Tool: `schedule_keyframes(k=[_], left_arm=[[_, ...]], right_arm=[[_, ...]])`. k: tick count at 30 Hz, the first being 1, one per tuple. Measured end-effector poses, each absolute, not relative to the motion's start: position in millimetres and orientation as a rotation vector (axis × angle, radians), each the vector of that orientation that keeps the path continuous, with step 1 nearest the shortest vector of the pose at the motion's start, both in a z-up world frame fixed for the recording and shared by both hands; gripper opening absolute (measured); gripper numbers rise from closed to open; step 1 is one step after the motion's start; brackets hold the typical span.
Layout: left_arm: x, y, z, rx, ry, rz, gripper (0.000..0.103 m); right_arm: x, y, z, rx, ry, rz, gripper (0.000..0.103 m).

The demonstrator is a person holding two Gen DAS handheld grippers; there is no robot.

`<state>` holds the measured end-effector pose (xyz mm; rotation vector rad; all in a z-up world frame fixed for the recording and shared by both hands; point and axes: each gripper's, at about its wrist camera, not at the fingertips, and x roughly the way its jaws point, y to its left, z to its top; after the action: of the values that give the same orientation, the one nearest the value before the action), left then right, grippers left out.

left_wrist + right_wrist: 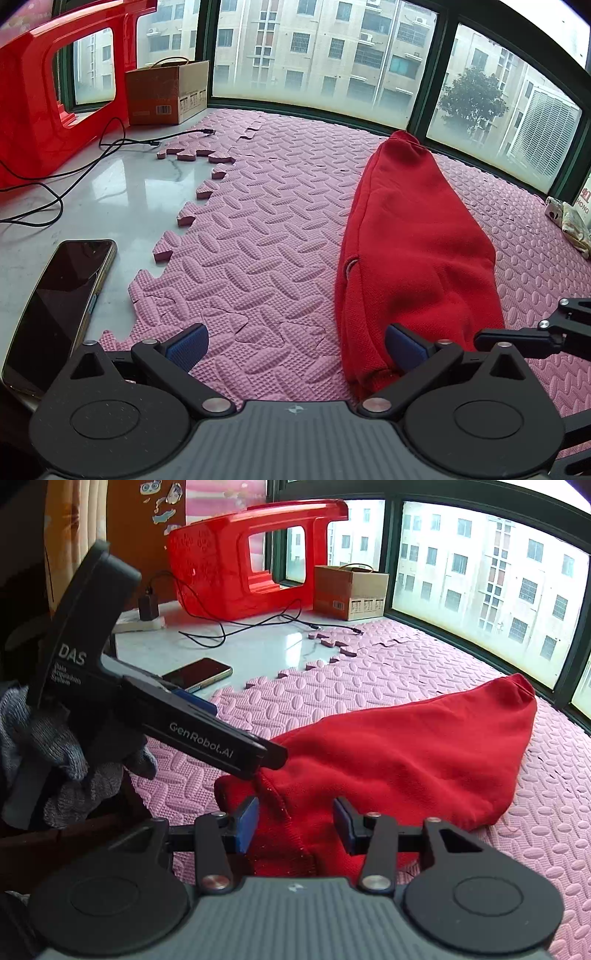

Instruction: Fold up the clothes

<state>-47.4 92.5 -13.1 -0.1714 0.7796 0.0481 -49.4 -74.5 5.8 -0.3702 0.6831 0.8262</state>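
Red garment [413, 251] lies in a long bundle on the pink foam mat [266, 229], running from 6 toward 12 o'clock. Left gripper [295, 345] jaws spread wide, hem at 3 o'clock; right gripper [295, 825] nearer, jaws released, straddling the hem.

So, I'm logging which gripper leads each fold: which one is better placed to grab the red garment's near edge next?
Probably the right gripper: its open fingers straddle the red garment hem. The left gripper, also open, mostly spans bare pink mat, with cloth only beside its right finger.
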Motion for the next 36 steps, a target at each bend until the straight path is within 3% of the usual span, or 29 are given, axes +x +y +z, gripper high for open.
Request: schedule_keyframes(k=[17, 36], left_arm=[[-47, 98, -15, -0.187, 0.779, 0.039, 0.103], [-38, 67, 1, -0.15, 0.763, -0.044, 0.103]], right_arm=[[-63, -81, 2, -0.444, 0.708, 0.805, 0.044], [-45, -105, -2, -0.302, 0.765, 0.796, 0.046]])
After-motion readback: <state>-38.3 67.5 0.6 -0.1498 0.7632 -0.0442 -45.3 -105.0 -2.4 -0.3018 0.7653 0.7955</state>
